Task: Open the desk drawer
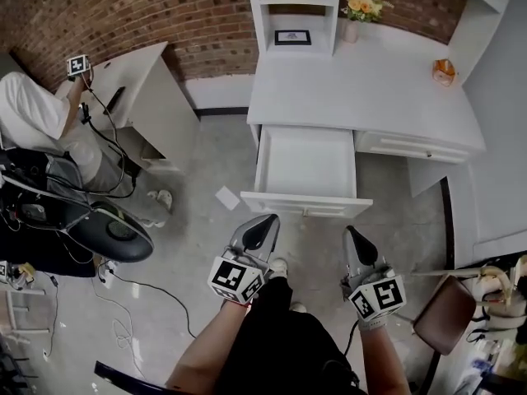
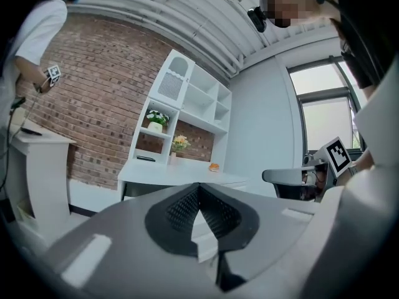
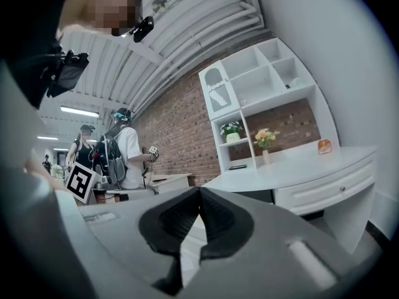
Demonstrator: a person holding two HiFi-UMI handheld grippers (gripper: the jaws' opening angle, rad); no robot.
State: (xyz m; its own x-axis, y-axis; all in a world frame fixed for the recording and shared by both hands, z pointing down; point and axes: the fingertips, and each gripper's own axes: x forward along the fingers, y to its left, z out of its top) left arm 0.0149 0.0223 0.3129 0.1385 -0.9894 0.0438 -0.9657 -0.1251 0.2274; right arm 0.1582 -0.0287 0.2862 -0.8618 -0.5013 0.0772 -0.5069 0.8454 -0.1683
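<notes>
The white desk (image 1: 362, 89) has its middle drawer (image 1: 306, 164) pulled far out, and the inside shows empty. The drawer's front panel (image 1: 305, 205) faces me. My left gripper (image 1: 265, 221) hangs just below that front panel, shut with nothing in it, apart from the drawer. My right gripper (image 1: 352, 233) sits beside it at the right, also shut and empty. In the left gripper view the left gripper (image 2: 199, 187) has its jaws meeting at the tip, pointing at the desk (image 2: 181, 174). The right gripper view shows the right gripper (image 3: 199, 192) closed the same way.
A second drawer (image 1: 416, 147) at the desk's right is shut. The desk carries a shelf unit (image 1: 294, 11), a flower vase (image 1: 352, 23) and an orange object (image 1: 444, 72). Another person (image 1: 37, 113) stands by a white side table (image 1: 140, 85) at left. A chair (image 1: 449, 315) is at lower right.
</notes>
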